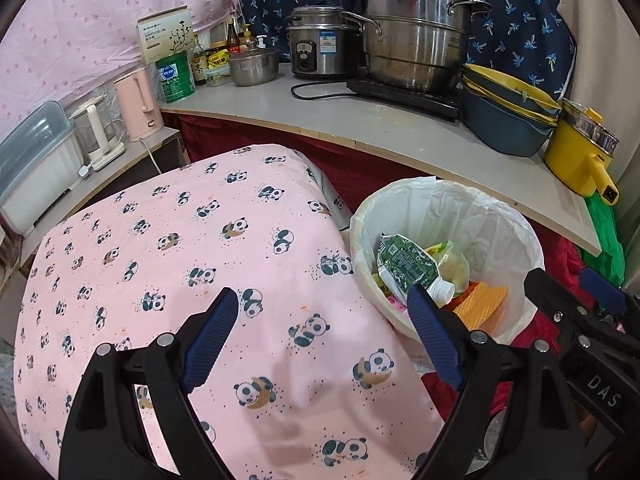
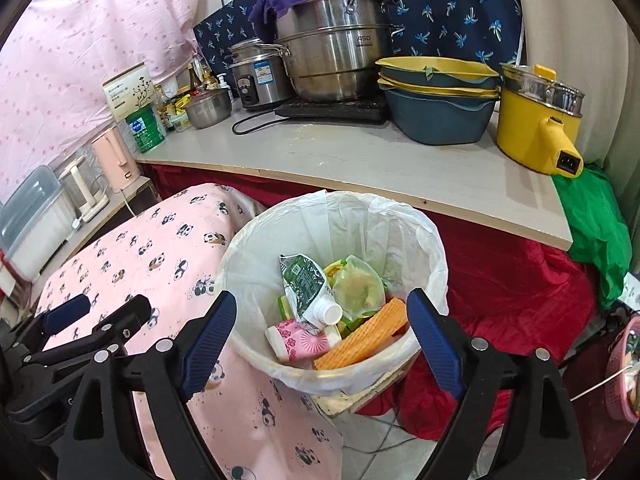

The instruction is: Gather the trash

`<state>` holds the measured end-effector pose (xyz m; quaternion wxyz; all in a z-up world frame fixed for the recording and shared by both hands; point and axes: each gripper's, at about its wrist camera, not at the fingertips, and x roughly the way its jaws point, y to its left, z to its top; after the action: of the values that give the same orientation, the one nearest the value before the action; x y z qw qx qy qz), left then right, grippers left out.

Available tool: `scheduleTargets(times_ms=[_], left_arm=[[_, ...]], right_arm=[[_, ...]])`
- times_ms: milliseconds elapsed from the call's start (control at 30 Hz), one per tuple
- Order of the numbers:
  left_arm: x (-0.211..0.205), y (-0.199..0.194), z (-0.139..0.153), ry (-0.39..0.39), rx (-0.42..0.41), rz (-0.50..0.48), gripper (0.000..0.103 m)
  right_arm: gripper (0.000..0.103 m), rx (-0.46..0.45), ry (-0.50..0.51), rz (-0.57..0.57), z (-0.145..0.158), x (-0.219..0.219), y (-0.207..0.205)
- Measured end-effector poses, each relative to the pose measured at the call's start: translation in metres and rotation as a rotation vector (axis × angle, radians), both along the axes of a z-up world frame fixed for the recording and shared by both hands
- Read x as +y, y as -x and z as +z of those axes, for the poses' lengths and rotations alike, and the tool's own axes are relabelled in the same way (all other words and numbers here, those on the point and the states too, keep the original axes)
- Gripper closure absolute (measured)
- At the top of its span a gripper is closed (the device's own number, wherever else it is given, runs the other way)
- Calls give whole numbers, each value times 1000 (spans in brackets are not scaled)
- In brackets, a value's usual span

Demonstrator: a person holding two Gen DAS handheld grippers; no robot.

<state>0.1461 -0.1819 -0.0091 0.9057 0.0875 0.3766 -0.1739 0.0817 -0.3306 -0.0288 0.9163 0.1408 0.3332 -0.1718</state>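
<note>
- Left gripper [image 1: 324, 336]: jaws wide apart, nothing between them; it hangs over the panda-print cloth [image 1: 168, 264], just beside the bin rim.
- Right gripper [image 2: 320, 336]: jaws wide apart, empty, poised above the near rim of the trash bin [image 2: 240, 248].
- Trash sits inside the lined bin: green-printed pouch [image 2: 306, 280] with its white cap, pink floral cup [image 2: 298, 342], orange corrugated piece [image 2: 360, 340], pale green wrapper [image 2: 358, 290]. No loose trash visible on the cloth or on the grey surface [image 2: 360, 160] (the floor is mostly hidden).
- Risk 1: the orange piece leans close to the near rim; a gripper brushing it could tip it out onto the tiles.
- Risk 2: the white liner [image 2: 424, 240] is loosely draped; a finger [image 2: 434, 344] catching it could drag it off the rim or tear it.
- Risk 3: the two grippers are close together (each shows in the other's view); a sideways move could knock them.
- Risk 4: the bin looks light and stands at the cloth's edge, so a push could topple it.
</note>
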Motion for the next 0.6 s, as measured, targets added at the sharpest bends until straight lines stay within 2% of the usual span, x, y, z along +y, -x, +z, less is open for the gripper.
scheduleTargets(times_ms=[133, 200, 300, 600], left_arm=[[4, 9, 0, -13, -1, 10, 20], [6, 13, 0, -18, -3, 16, 15], [10, 18, 1, -20, -11, 29, 15], [15, 30, -3, -35, -10, 34, 14]], right_arm=[[17, 15, 38, 23, 2, 7, 8], [17, 24, 47, 36, 1, 9, 12], [6, 19, 57, 53, 1, 11, 18], [6, 34, 97, 85, 0, 22, 28]])
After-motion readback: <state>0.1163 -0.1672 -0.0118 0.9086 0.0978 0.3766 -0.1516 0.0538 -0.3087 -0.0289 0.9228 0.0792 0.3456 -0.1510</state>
